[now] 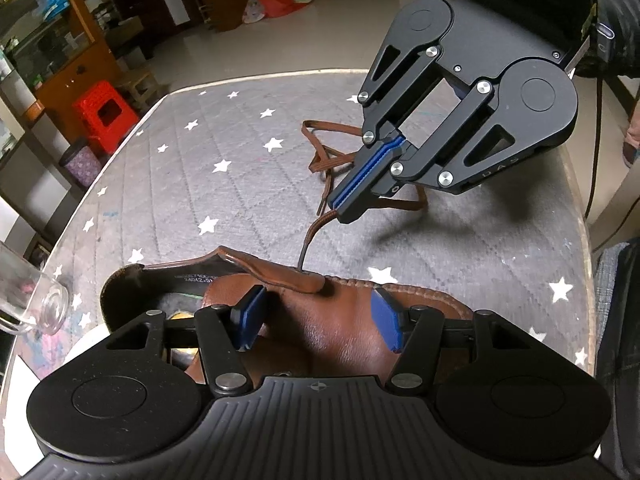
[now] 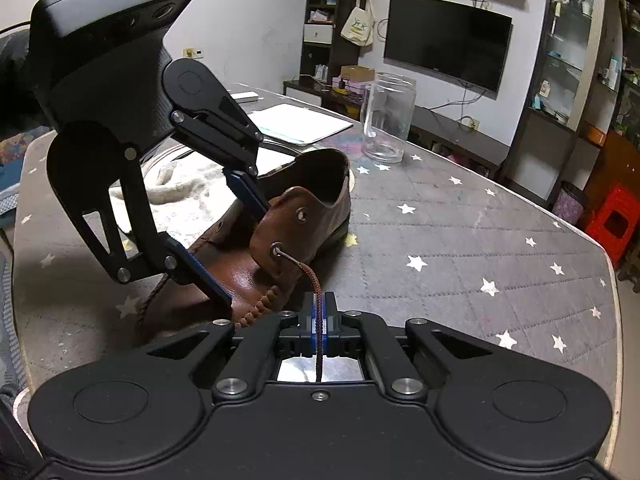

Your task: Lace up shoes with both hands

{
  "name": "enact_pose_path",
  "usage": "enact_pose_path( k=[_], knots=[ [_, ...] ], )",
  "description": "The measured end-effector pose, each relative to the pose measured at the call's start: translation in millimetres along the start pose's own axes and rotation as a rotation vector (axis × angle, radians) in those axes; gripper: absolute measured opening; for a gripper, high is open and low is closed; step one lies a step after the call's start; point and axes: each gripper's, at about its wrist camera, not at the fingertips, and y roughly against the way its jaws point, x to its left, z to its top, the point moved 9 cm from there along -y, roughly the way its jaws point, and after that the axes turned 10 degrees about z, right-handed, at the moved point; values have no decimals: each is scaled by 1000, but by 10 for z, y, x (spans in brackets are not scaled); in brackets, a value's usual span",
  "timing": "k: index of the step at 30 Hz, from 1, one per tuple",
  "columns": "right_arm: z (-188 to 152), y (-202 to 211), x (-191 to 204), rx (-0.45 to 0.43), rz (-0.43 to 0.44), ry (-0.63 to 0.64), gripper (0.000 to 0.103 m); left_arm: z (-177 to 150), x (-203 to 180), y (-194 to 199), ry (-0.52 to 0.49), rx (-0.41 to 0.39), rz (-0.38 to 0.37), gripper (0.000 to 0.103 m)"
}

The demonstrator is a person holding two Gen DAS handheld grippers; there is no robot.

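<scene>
Your right tool [image 2: 319, 312] pinched the limp lace [image 2: 310, 270] near its eyelet; your left tool [image 1: 316, 316] straddled the stiff shoe [image 1: 340, 320], apparently gripping.

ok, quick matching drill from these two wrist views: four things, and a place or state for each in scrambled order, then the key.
Things:
1. right gripper
2. left gripper
3. glass jar
4. shoelace

Places or states:
A. straddling the brown shoe, one finger on each side of its upper
B. passing through an eyelet
C. shut on the lace
D. upright on the table, beyond the shoe's heel

Pairs: 1-C, 2-A, 3-D, 4-B
</scene>
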Motion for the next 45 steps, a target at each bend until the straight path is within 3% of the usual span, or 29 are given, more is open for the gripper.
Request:
enact_pose_path(
  k=[7, 12, 16, 22, 26, 32, 37, 43, 45],
  knots=[
    [7, -32, 18, 10, 5, 14, 2, -7, 76, -19, -5, -4, -18, 47],
    [47, -49, 67, 20, 15, 43, 2, -1, 142, -32, -1, -5, -25, 34],
    [78, -85, 90, 28, 22, 57, 2, -2, 150, -37, -20, -7, -26, 30],
    [100, -148, 95, 46, 23, 73, 2, 10, 104, -72, -90, -4, -4, 25],
    [113, -155, 109, 48, 25, 77, 2, -5, 84, -79, -117, -28, 28, 10],
    [117, -176, 139, 48, 33, 80, 3, -3, 95, -79, -103, -45, 49, 4],
    [140, -127, 151, 29, 21, 78, 3, -11, 18, -46, -114, -64, 122, 3],
    [159, 0, 289, -3, 14, 96, 9, -8, -23, 9, 0, -72, 235, 3],
    [146, -11, 391, -4, 34, 106, 9, 0, -75, 35, -6, -81, 294, 3]
  ],
)
